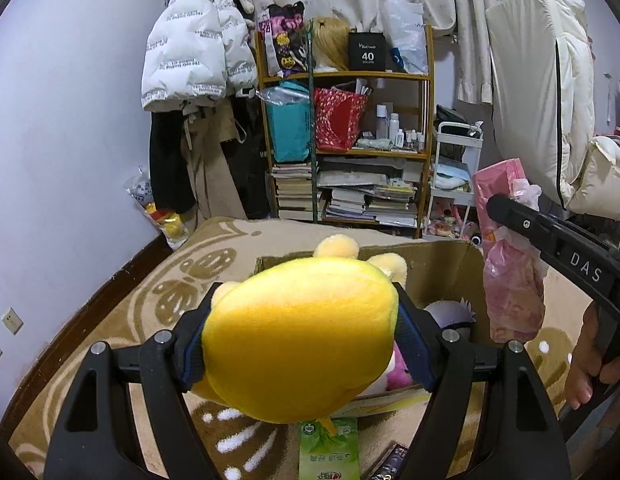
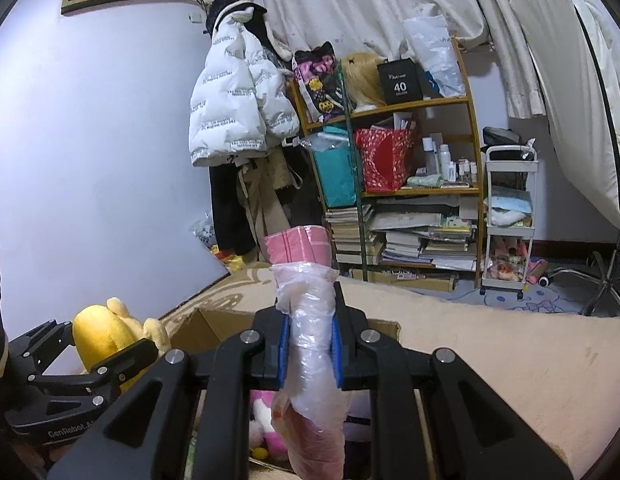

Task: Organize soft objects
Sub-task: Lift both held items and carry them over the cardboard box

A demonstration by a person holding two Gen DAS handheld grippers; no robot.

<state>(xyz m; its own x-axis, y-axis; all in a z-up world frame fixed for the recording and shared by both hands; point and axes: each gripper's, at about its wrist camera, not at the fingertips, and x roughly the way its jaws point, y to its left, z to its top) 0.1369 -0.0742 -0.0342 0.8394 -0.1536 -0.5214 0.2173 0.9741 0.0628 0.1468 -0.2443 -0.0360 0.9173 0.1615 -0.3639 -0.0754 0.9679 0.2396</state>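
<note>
Two hand-held grippers face a cluttered bedroom, and we describe it from the biggest thing down. A beige patterned blanket (image 1: 122,312) covers the surface below us. Behind it stands a wooden shelf (image 1: 346,152) stacked with books, bags and bottles, with a white puffer jacket (image 1: 194,40) hanging to its left.

On the blanket sits an open cardboard box (image 1: 442,268), the place where the soft things are gathered. We can see a pink plush toy (image 1: 398,376) and something purple lying inside it.

Our left gripper (image 1: 300,344) is spread fairly wide and clamped on a yellow plush toy (image 1: 298,340), its pads pressing into both flanks of the round body. The toy hangs over the near edge of the box. We judge it light and squashy; it dents under the pads, so a hold across the fat middle suits it best.

Our right gripper (image 2: 310,344) is closed almost fully on a pink bundle in a thin plastic bag (image 2: 310,340), which stands up between the jaws above the box. We judge it light and limp, and the film looks slippery, so a firm pinch on the bundle's thick part, not on loose film, seems safest.

A green packet (image 1: 330,452) lies on the blanket just in front of the box.
</note>
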